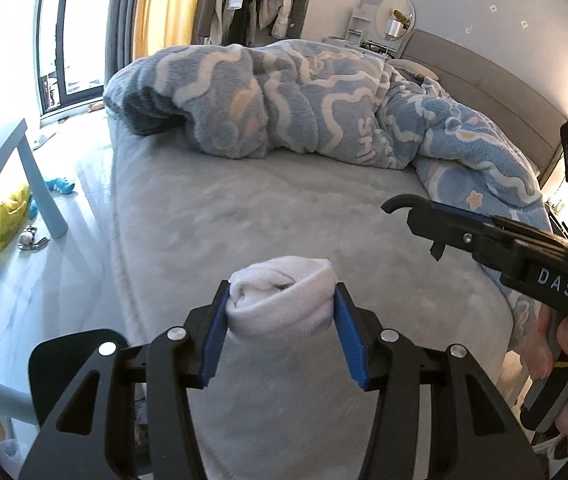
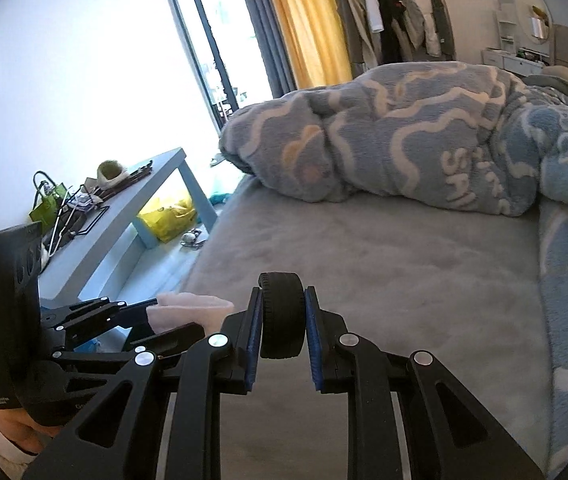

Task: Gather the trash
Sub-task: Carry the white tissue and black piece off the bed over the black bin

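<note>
Trash in hand: one rolled white sock point(image 1: 281, 298) clamped between the left gripper point(image 1: 281, 304) pads, one small black wheel point(image 2: 282, 314) pinched upright between the right gripper point(image 2: 282, 320) pads. Both sit right at the fingertips, held over the grey bed point(image 1: 243, 208). No bin in view ahead of either gripper. Judgement: carry step. Keep both squeezes constant; the wheel is hard and round and could roll out if the pads loosen, so keep it level. The sock is soft and forgiving. Count: one sock, one wheel, two grippers, both loaded.
</note>
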A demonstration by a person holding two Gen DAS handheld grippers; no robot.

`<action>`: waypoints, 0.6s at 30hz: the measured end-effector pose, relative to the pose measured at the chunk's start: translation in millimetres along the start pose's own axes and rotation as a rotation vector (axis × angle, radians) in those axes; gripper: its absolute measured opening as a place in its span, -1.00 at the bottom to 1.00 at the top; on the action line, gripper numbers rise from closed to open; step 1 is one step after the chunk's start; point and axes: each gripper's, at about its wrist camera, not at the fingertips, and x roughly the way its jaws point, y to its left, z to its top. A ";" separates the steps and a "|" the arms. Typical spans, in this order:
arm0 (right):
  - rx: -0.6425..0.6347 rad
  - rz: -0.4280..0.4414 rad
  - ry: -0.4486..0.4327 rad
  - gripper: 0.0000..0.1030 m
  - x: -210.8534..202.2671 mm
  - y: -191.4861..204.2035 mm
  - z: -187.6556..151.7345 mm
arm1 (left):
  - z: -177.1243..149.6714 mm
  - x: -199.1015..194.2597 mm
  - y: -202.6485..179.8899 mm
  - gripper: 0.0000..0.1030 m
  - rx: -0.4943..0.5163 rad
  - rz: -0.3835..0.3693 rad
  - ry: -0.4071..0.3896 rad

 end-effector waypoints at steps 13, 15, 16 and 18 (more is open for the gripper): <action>-0.049 0.053 0.006 -0.60 21.1 68.1 -0.4 | -20.2 -40.3 56.6 0.03 -0.050 0.057 -0.018; -0.055 0.062 0.007 -0.60 25.0 77.7 0.2 | -23.5 -43.5 65.0 0.03 -0.064 0.066 -0.017; -0.060 0.068 0.009 -0.60 27.7 83.3 0.6 | -25.9 -44.5 69.9 0.03 -0.069 0.074 -0.012; -0.070 0.076 0.013 -0.60 32.2 93.0 0.9 | -29.9 -45.9 80.4 0.03 -0.083 0.085 0.000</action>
